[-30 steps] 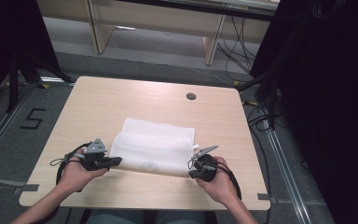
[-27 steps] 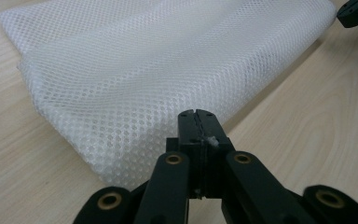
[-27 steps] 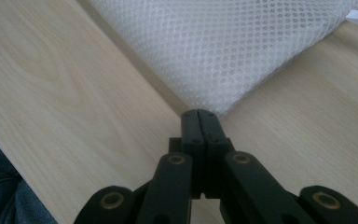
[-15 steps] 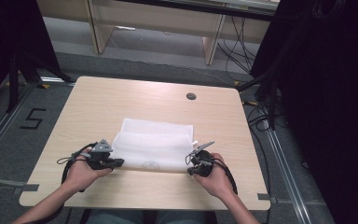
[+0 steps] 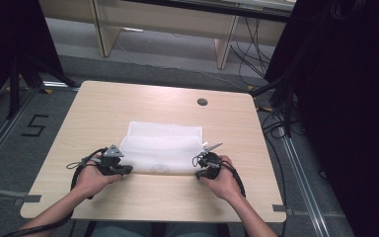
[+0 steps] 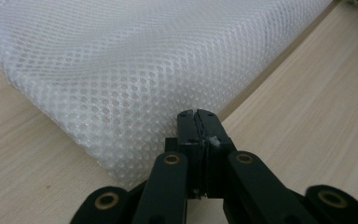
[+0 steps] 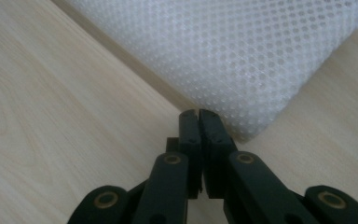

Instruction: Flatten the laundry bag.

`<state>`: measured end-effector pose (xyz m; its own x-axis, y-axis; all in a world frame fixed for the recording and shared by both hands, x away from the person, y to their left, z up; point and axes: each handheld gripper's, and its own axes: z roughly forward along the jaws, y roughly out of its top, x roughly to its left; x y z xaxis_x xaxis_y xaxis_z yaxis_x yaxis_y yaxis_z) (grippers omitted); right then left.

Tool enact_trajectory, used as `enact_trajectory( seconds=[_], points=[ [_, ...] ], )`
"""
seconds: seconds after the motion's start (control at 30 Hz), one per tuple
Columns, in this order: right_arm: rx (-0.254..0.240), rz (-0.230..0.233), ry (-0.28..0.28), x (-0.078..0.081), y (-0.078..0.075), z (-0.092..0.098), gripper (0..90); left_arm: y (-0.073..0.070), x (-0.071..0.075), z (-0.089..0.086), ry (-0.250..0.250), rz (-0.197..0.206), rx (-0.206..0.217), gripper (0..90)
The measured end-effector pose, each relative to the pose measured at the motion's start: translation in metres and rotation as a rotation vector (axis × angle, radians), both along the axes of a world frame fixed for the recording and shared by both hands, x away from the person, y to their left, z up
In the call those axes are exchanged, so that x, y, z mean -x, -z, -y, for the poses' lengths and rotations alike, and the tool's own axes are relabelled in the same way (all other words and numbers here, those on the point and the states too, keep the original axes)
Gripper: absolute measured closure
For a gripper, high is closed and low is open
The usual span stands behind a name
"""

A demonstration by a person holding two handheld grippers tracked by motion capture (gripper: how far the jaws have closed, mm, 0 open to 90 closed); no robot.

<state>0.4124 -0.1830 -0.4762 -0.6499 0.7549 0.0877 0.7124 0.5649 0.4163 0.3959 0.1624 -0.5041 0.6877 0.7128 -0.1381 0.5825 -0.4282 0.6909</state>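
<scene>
White mesh cloth (image 5: 162, 147) lies mid-table (image 5: 143, 101). Left gripper (image 6: 198, 116) and right gripper (image 7: 199, 115) clench its near corners; we judge thin mesh may slip free if pulled unevenly.

White rectangular mesh fabric sheet (image 5: 162, 149) lay flat at table centre, folded, near corners pinched, long edges running left-right.

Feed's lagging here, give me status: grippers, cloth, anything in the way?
Left hand-held gripper shut on white mesh cloth, near-left corner. Right hand-held gripper shut, beside near-right corner, grip unclear. Cloth flat on table. Nothing in the way.
</scene>
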Motion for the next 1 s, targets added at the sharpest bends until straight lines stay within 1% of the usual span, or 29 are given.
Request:
enact_trajectory(
  seconds=[0.03, 0.07, 0.1, 0.13, 0.17, 0.2, 0.23, 0.27, 0.3, 0.33, 0.37, 0.4, 0.43, 0.47, 0.5, 0.57, 0.6, 0.63, 0.67, 0.7, 0.73, 0.77, 0.8, 0.83, 0.87, 0.9, 0.93, 0.97, 1.0],
  points=[
    [-0.016, 0.026, -0.026, -0.001, -0.002, -0.001, 86.0, 0.0, 0.001, 0.0, 0.006, -0.002, 0.001, 87.7],
    [-0.029, 0.035, -0.021, 0.0, -0.007, -0.004, 84.4, -0.001, 0.001, 0.001, 0.009, 0.002, 0.0, 87.4],
    [-0.029, 0.035, -0.021, 0.0, -0.007, -0.004, 84.4, -0.001, 0.001, 0.001, 0.009, 0.002, 0.0, 87.0],
    [-0.051, 0.054, -0.016, 0.001, -0.018, -0.007, 81.4, -0.003, 0.003, 0.003, 0.006, 0.001, 0.017, 86.5],
    [-0.06, 0.088, -0.033, -0.001, -0.021, -0.008, 79.6, -0.005, 0.003, 0.005, 0.008, 0.01, 0.026, 85.9],
    [-0.067, 0.102, -0.036, -0.004, -0.025, -0.008, 77.0, -0.007, 0.004, 0.008, 0.012, 0.014, 0.037, 85.1],
    [-0.067, 0.102, -0.036, -0.004, -0.025, -0.008, 77.0, -0.007, 0.004, 0.008, 0.012, 0.014, 0.037, 84.1],
    [-0.068, 0.133, -0.021, -0.014, -0.03, -0.008, 71.5, -0.01, 0.005, 0.014, 0.025, 0.035, 0.054, 83.0],
    [-0.068, 0.133, -0.021, -0.014, -0.03, -0.008, 71.5, -0.01, 0.005, 0.014, 0.025, 0.035, 0.054, 82.0],
    [-0.069, 0.119, -0.005, -0.017, -0.031, -0.008, 69.7, -0.012, 0.004, 0.017, 0.038, 0.042, 0.057, 82.0],
    [-0.072, 0.123, 0.016, -0.027, -0.032, -0.009, 64.7, -0.014, 0.003, 0.025, 0.042, 0.058, 0.079, 79.1],
    [-0.072, 0.123, 0.016, -0.027, -0.032, -0.009, 64.7, -0.014, 0.003, 0.025, 0.042, 0.058, 0.079, 77.6],
    [-0.059, 0.14, 0.049, -0.04, -0.03, -0.012, 59.0, -0.014, -0.001, 0.031, 0.05, 0.057, 0.085, 76.3],
    [-0.059, 0.14, 0.049, -0.04, -0.03, -0.012, 59.0, -0.014, -0.001, 0.031, 0.05, 0.057, 0.085, 75.0],
    [-0.06, 0.14, 0.033, -0.044, -0.029, -0.013, 56.8, -0.013, -0.003, 0.033, 0.06, 0.059, 0.076, 75.0],
    [-0.045, 0.146, 0.037, -0.058, -0.026, -0.019, 51.4, -0.011, -0.007, 0.04, 0.042, 0.058, 0.089, 71.6],
    [-0.034, 0.15, 0.04, -0.062, -0.026, -0.021, 49.7, -0.011, -0.009, 0.041, 0.056, 0.066, 0.086, 70.4],
    [-0.034, 0.153, 0.033, -0.066, -0.025, -0.023, 48.8, -0.011, -0.01, 0.042, 0.062, 0.072, 0.085, 69.2],
    [-0.027, 0.156, 0.038, -0.07, -0.024, -0.024, 47.6, -0.01, -0.01, 0.046, 0.045, 0.068, 0.12, 67.9],
    [-0.021, 0.16, 0.043, -0.075, -0.023, -0.024, 46.5, -0.01, -0.01, 0.046, 0.045, 0.068, 0.12, 66.4],
    [-0.012, 0.164, 0.045, -0.081, -0.022, -0.024, 45.8, -0.011, -0.011, 0.048, 0.055, 0.083, 0.113, 65.1],
    [-0.012, 0.164, 0.045, -0.081, -0.022, -0.024, 45.8, -0.012, -0.013, 0.049, 0.066, 0.085, 0.112, 65.1],
    [-0.011, 0.156, 0.068, -0.089, -0.019, -0.024, 45.2, -0.011, -0.013, 0.052, 0.06, 0.094, 0.124, 62.8],
    [-0.011, 0.156, 0.068, -0.089, -0.019, -0.024, 45.2, -0.011, -0.014, 0.052, 0.084, 0.097, 0.102, 62.8],
    [-0.016, 0.16, 0.076, -0.096, -0.018, -0.022, 44.8, -0.01, -0.015, 0.057, 0.088, 0.103, 0.104, 61.1],
    [-0.019, 0.144, 0.095, -0.097, -0.019, -0.022, 44.8, -0.01, -0.016, 0.059, 0.098, 0.093, 0.11, 60.4],
    [-0.019, 0.144, 0.095, -0.097, -0.019, -0.022, 44.8, -0.01, -0.016, 0.059, 0.098, 0.093, 0.11, 60.1],
    [-0.016, 0.153, 0.093, -0.1, -0.018, -0.021, 44.8, -0.009, -0.017, 0.062, 0.101, 0.106, 0.103, 60.1],
    [-0.018, 0.147, 0.101, -0.101, -0.018, -0.021, 44.7, -0.008, -0.017, 0.065, 0.09, 0.103, 0.123, 59.7]
  ],
)
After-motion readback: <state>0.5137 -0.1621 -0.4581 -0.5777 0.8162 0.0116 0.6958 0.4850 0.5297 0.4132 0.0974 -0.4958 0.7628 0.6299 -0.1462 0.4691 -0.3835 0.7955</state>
